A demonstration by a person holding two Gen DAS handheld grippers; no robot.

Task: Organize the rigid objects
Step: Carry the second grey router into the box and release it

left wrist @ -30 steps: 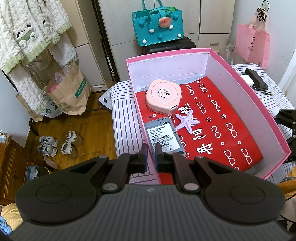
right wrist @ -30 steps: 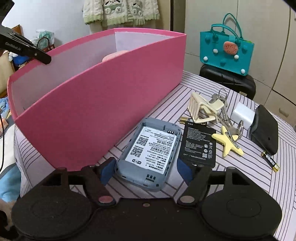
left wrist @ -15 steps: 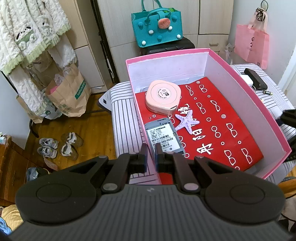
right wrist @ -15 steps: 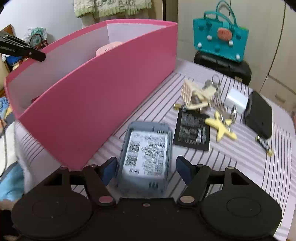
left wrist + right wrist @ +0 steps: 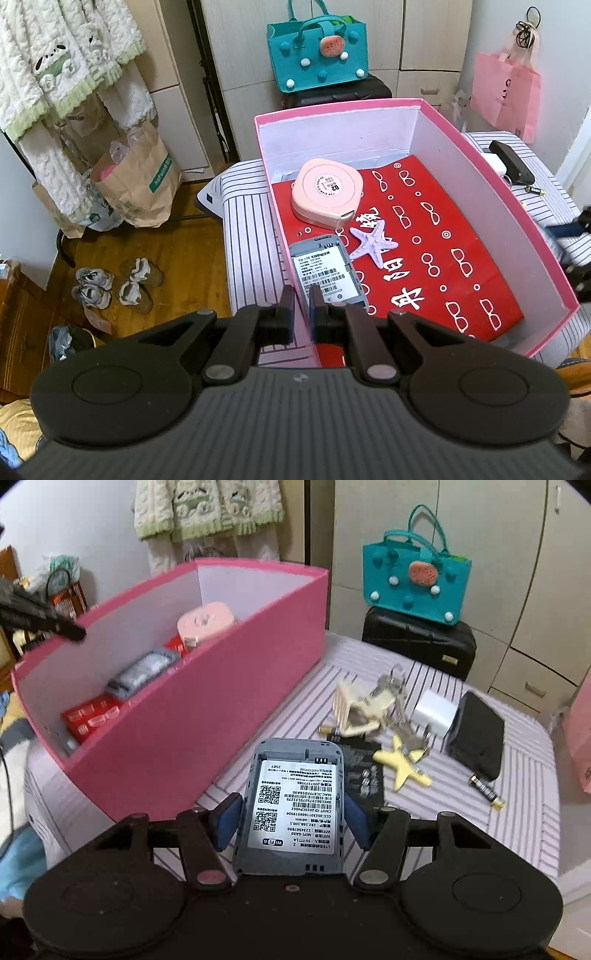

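The grey rectangular router shell with a white label (image 5: 295,808) is sitting between the right gripper's (image 5: 291,821) blue pads, raised above the striped cloth-covered table (image 5: 480,823) beside the pink cardboard box (image 5: 207,723); the jaws are closing on it. The left gripper (image 5: 302,310) is pinching the box's near wall.

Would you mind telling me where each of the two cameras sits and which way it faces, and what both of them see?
Left wrist: on the left gripper, looking steeply down into the pink box; its own shut fingers pinch the box's near wall, and the other gripper shows blurred at the right edge.
Right wrist: on the right gripper, looking down across the striped table beside the box; its jaws are closing on the grey router.
Shared: the box, pink tape measure, teal bag.
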